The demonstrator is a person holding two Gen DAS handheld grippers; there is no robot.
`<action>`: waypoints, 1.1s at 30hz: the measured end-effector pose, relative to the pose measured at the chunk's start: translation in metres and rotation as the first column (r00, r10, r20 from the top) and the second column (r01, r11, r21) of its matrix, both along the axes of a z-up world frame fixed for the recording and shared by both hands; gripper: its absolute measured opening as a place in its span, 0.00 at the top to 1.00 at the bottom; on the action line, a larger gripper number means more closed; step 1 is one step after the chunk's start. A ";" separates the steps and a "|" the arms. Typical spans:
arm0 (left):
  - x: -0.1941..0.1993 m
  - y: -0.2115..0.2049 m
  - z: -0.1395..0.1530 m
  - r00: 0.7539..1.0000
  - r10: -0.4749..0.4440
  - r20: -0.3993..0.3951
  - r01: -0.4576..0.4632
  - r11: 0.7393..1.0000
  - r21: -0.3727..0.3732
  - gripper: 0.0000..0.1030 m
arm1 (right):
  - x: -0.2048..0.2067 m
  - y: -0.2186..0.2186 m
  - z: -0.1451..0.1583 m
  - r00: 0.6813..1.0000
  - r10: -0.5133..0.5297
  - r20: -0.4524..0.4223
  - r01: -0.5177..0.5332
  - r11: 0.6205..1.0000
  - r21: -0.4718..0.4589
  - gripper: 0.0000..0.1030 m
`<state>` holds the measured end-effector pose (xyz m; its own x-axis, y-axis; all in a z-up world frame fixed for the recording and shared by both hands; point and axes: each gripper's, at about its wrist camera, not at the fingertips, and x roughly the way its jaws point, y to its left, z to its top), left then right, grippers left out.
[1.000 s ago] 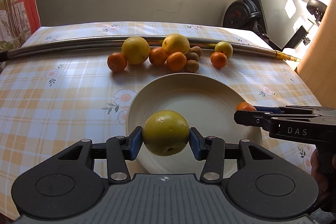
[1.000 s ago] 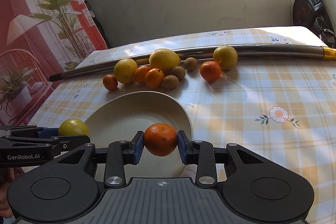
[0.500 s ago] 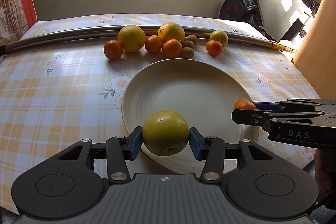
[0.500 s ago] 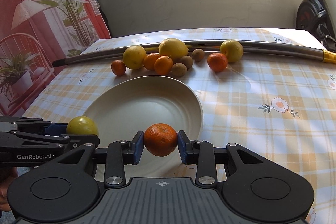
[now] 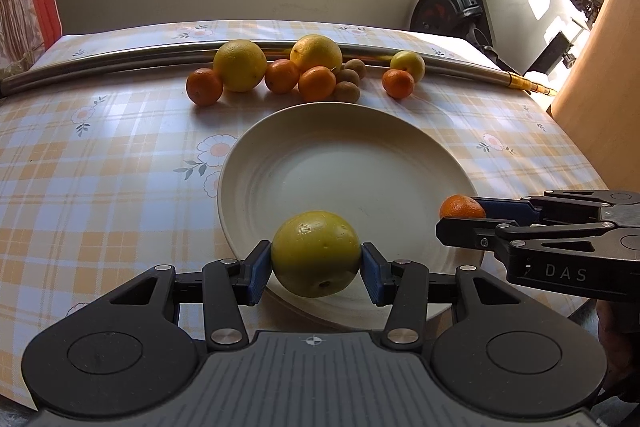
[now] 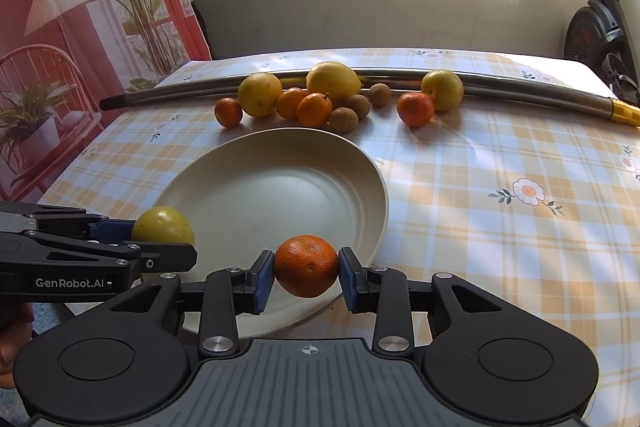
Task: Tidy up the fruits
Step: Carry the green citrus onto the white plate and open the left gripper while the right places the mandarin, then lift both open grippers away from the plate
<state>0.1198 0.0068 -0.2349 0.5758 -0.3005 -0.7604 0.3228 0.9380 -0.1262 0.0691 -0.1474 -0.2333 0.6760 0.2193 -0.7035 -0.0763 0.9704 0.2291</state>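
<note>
The left gripper [image 5: 316,265] clamps a smooth, round yellow-green citrus [image 5: 315,253] over the near rim of the glossy cream plate [image 5: 340,163]. The right gripper [image 6: 306,277] pinches a dimpled orange mandarin [image 6: 306,265] over the same rim. Loose fruits [image 5: 298,71] line the checked tablecloth's [image 5: 100,155] far edge.

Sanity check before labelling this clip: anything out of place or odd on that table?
One thing: a long stainless steel pole with a brass-coloured end lies across the checked floral tablecloth behind the loose fruit, unrelated to sorting. Otherwise nothing spilled or damaged; the white round plate sits flat and bare.
</note>
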 end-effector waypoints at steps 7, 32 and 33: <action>-0.002 0.000 0.000 1.000 0.004 -0.002 -0.004 1.000 -0.012 0.51 | 0.000 0.001 0.000 1.000 0.005 -0.005 -0.005 1.000 0.002 0.69; -0.007 0.006 0.006 0.999 0.041 0.029 -0.040 0.999 -0.034 0.49 | -0.001 0.002 0.000 1.000 0.005 -0.004 -0.005 1.000 0.007 0.69; -0.007 0.006 0.006 0.999 0.041 0.030 -0.040 0.999 -0.034 0.49 | -0.001 0.002 0.000 1.000 0.005 -0.004 -0.005 1.000 0.007 0.69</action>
